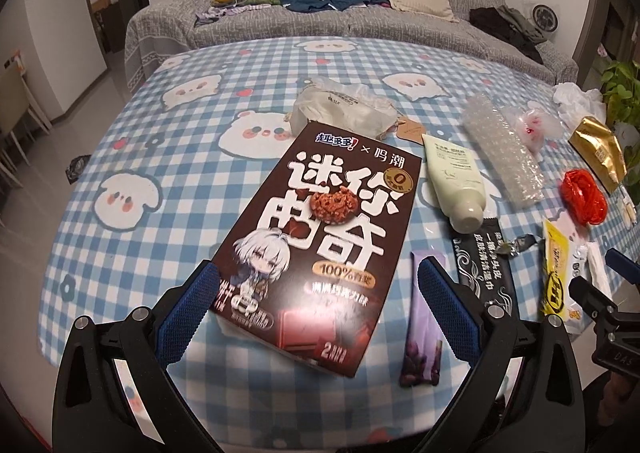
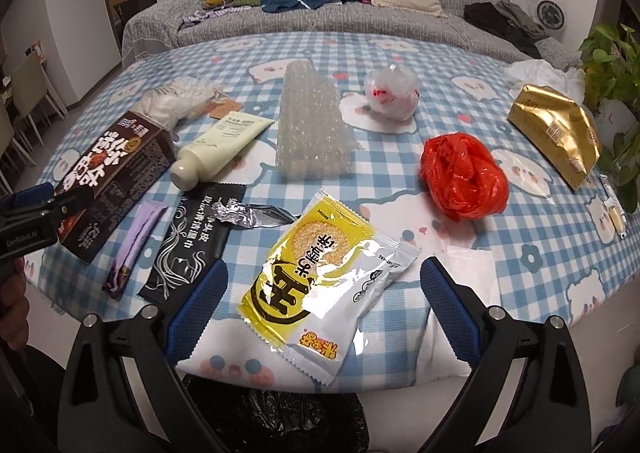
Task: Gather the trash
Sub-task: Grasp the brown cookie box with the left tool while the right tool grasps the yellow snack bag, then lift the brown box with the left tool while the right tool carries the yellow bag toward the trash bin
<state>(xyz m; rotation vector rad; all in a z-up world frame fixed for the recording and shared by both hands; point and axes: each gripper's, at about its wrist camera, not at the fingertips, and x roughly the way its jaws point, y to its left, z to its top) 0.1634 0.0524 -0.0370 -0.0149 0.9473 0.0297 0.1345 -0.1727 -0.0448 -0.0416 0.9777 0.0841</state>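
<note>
My left gripper (image 1: 318,277) is open, its blue fingers on either side of the near end of a brown cookie box (image 1: 320,229) that lies flat on the checked table; the box also shows in the right wrist view (image 2: 108,177). My right gripper (image 2: 324,281) is open around a yellow-and-white snack wrapper (image 2: 320,285) at the table's front edge. Other trash lies about: a purple wrapper (image 1: 424,317), a black sachet (image 2: 192,245), a cream tube (image 2: 216,149), bubble wrap (image 2: 312,125), a red plastic bag (image 2: 464,177) and a gold pouch (image 2: 556,133).
A black bin bag (image 2: 276,417) hangs below the table's front edge (image 2: 400,373). A clear bag (image 2: 392,93), a white bundle (image 1: 344,109) and white tissue (image 2: 472,277) lie on the table. A potted plant (image 2: 612,65) stands right. A sofa (image 1: 360,25) with clothes is behind.
</note>
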